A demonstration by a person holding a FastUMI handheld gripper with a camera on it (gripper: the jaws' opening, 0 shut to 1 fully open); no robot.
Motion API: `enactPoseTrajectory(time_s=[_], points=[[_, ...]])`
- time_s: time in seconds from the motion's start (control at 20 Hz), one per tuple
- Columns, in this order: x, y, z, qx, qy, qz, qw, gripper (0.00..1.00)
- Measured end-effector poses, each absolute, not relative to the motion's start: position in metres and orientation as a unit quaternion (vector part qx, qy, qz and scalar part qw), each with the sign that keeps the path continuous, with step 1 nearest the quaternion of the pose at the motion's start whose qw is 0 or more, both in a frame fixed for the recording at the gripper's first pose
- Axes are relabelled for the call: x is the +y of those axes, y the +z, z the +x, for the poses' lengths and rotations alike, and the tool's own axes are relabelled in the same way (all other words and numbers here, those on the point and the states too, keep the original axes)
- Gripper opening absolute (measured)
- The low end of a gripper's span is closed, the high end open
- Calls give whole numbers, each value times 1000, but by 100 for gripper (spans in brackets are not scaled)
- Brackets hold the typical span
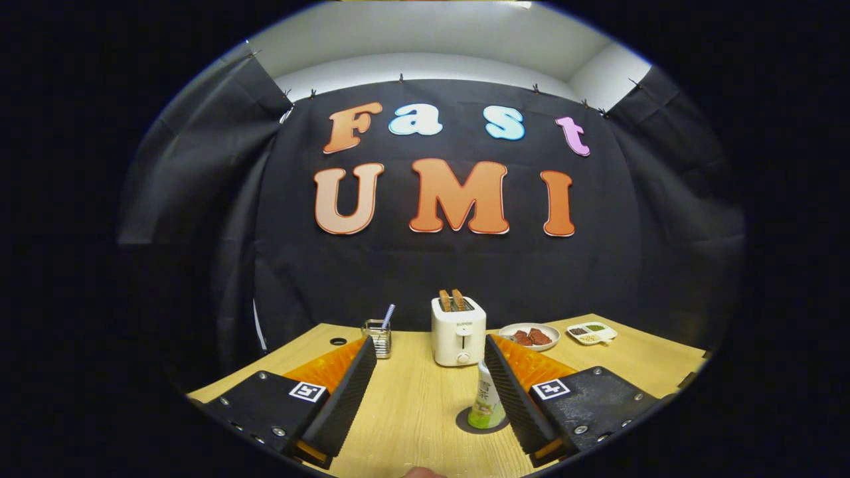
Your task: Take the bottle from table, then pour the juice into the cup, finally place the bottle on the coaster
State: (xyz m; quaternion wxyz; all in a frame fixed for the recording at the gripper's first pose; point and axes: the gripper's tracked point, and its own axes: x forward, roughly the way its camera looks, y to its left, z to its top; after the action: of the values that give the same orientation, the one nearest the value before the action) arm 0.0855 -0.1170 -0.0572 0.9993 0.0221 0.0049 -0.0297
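Black cloth point(438, 265) hangs as the booth's back wall, clipped along its top edge, with more dark drapes point(192, 159) folding in at both sides. Above it, a pale wall point(425, 66) and ceiling show, evenly lit. Below stands a light wood-grain desk point(412, 405), with a small round hole point(338, 341) near its far left corner.

Tongs point(425, 372): spread apart, ribbed inner faces, black screwed plates w/ square markers.

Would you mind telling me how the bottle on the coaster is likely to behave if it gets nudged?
The bottle looks tall and narrow, so it may tip easily. It stands upright on the coaster close beside one finger of the open tongs. Its glossy surface probably slips somewhat.
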Motion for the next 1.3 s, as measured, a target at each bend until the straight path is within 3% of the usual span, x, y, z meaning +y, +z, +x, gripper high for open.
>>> enactPoseTrajectory(time_s=[0.65, 1.3], points=[[-11, 66, 6, -76, 39, 62, 994, 97], [16, 95, -20, -82, 73, 71, 991, 96]])
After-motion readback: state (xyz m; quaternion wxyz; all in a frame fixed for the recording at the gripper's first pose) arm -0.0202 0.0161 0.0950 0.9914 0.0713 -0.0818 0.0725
